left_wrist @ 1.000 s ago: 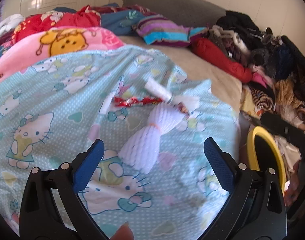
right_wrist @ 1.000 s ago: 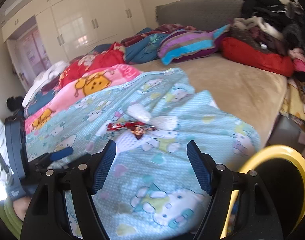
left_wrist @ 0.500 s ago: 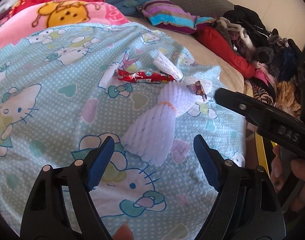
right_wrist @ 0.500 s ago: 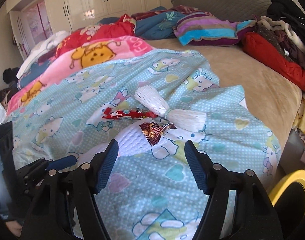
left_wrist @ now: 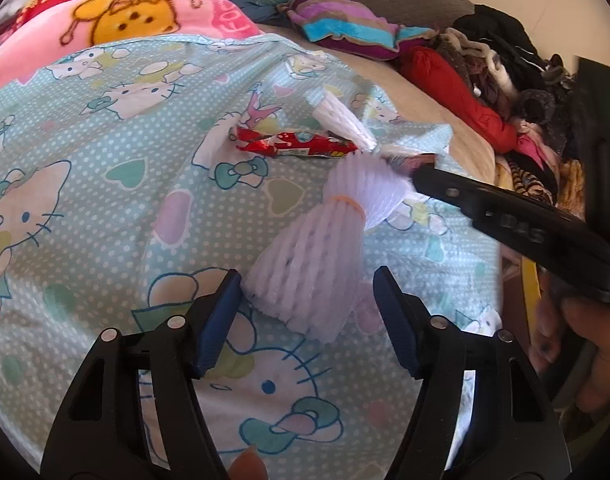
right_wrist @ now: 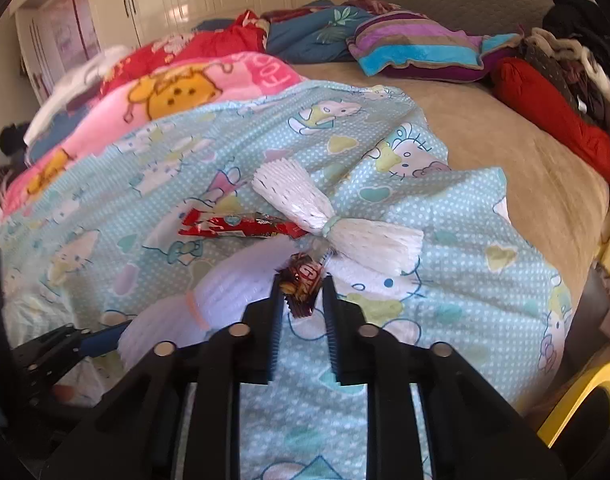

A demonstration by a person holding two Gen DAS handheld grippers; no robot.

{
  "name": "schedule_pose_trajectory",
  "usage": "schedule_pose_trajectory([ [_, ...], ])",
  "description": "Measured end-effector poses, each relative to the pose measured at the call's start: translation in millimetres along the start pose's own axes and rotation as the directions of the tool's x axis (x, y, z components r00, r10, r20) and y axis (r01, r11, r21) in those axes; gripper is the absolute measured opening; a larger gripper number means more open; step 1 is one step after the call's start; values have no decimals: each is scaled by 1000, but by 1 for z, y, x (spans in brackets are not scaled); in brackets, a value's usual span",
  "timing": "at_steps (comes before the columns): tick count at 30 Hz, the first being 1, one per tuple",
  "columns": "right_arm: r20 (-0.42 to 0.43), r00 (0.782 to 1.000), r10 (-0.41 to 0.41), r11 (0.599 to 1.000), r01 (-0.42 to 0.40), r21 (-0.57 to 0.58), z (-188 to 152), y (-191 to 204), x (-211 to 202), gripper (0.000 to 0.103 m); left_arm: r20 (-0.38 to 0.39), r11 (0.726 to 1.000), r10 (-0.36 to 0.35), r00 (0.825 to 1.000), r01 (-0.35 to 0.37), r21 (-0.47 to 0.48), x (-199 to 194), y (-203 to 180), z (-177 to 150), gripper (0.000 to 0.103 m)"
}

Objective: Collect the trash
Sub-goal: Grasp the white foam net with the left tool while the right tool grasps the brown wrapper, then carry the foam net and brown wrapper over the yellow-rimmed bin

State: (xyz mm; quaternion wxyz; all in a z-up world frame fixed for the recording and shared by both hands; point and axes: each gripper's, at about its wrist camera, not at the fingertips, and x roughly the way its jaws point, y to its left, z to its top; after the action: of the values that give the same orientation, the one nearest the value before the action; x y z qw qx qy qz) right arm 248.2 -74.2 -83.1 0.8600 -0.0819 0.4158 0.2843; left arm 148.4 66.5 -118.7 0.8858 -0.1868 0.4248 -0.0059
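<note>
The right gripper is pinching a small brown candy wrapper between its nearly closed fingers, just above the blue cartoon-print blanket. The left gripper is closing its fingers, which are still spread and lying on either side of the wide end of a white foam net sleeve without pressing it.

That sleeve is lying on the blanket with an orange band round its middle. Just beyond it a red snack wrapper is lying flat, touching a second white foam net tied at its waist. The trash is sitting near the blanket's far edge, where bare tan mattress is offering open room. A pile of clothes is crowding the bed's far side. A yellow-rimmed bin is standing beside the bed's near edge.
</note>
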Motion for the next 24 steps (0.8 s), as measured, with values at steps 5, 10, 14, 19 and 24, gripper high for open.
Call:
schedule_pose_trajectory([
  [5,30,999,33,997,-35,74,-14,-14,-22,10,-1,1000,-2,1000,2,9,2,-1,0,39],
  [10,59,997,46,990,-53,131,-30,-25,-45,10,14,999,-11,1000,11,43,-4,-10,1,27],
  [14,93,995,40,982,-56,181,-45,-38,-64,10,34,996,-20,999,17,82,-14,-20,0,23],
  [19,133,991,13,964,-48,261,-59,-62,-89,10,41,994,-25,999,21,103,-20,-29,-1,21],
  [24,166,986,-17,954,-34,298,-71,-81,-112,10,50,991,-47,998,41,124,-27,-43,-2,21],
])
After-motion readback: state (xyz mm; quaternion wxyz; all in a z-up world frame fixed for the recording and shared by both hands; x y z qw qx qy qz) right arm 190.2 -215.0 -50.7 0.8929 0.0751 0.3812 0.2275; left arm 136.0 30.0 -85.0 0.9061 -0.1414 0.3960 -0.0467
